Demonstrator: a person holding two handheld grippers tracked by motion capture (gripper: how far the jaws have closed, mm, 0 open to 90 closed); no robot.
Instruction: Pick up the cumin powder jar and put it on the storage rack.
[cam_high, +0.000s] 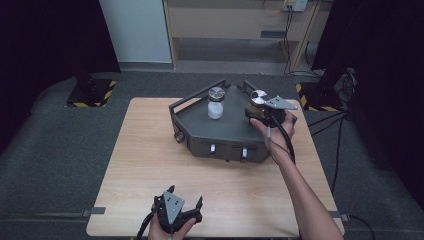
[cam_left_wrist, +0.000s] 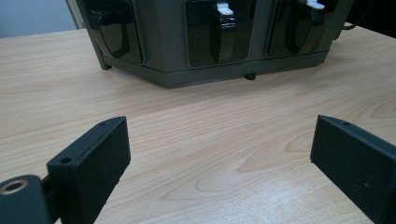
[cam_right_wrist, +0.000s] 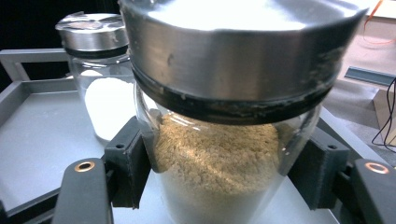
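Jaws of the left gripper (cam_high: 184, 203) stand spread apart, empty, above the wooden surface (cam_high: 150, 165). Farther off, the right gripper (cam_right_wrist: 219, 172) clamps a glass jar of tan powder (cam_right_wrist: 217, 158) on the grey tray (cam_high: 200, 120); beyond stands a white-powder jar (cam_high: 215, 104).

Two glass jars with metal lids: one of white powder (cam_high: 215, 106) at about 12 o'clock on the table, one of tan powder (cam_high: 256, 102) at 1 o'clock. One grey tray (cam_high: 200, 117) under them. Two grippers: the left (cam_high: 185, 197) at 6 o'clock, the right (cam_high: 257, 111) at 1 o'clock. One wooden table (cam_high: 150, 150). Perhaps two small white switches on the tray's front
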